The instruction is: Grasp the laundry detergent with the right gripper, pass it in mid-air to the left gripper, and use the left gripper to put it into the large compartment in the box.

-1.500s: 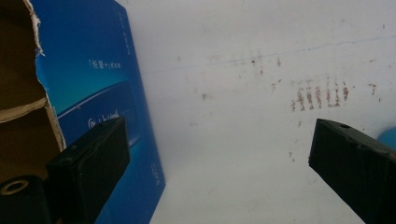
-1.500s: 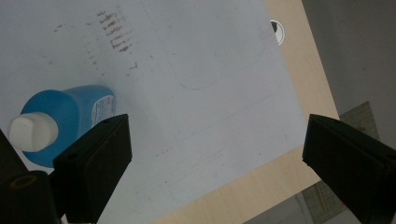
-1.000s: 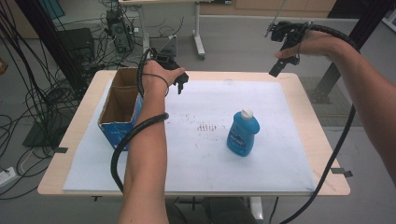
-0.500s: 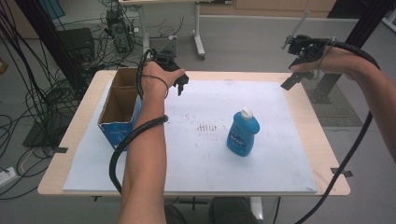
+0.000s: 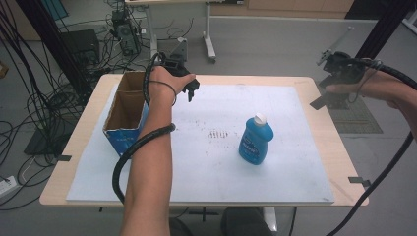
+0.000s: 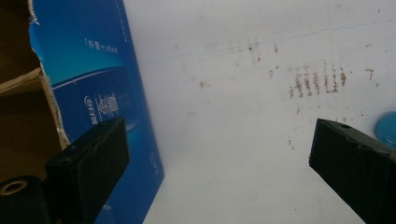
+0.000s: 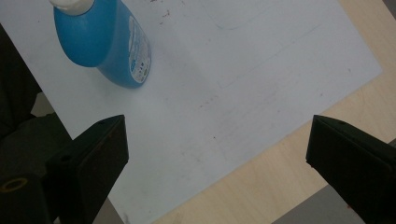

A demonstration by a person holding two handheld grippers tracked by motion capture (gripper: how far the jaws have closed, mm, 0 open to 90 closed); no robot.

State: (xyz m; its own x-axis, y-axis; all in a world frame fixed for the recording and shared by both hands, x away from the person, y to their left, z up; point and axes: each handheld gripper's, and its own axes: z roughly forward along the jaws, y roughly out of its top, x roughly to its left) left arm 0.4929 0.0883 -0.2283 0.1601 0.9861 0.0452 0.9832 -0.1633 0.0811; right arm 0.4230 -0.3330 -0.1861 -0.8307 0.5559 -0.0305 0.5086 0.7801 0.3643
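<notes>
Since a second ago the right gripper (image 5: 322,98) has swung outward, from above the table's far right corner to beyond its right edge; the left gripper (image 5: 191,90) has stayed put. The right forearm reaches in from the right, held high, its jaws released and empty. The left arm stretches straight forward, wrist bent down, its jaws also spread wide with nothing between them. In the left gripper view, the open cardboard box (image 6: 100,98) sits just beyond the near jaw, its glossy blue side printed with white characters too small to read. The blue plastic bottle (image 5: 255,137), white-capped and upright on the white sheet (image 5: 295,162), stands well apart from both pairs of jaws.
</notes>
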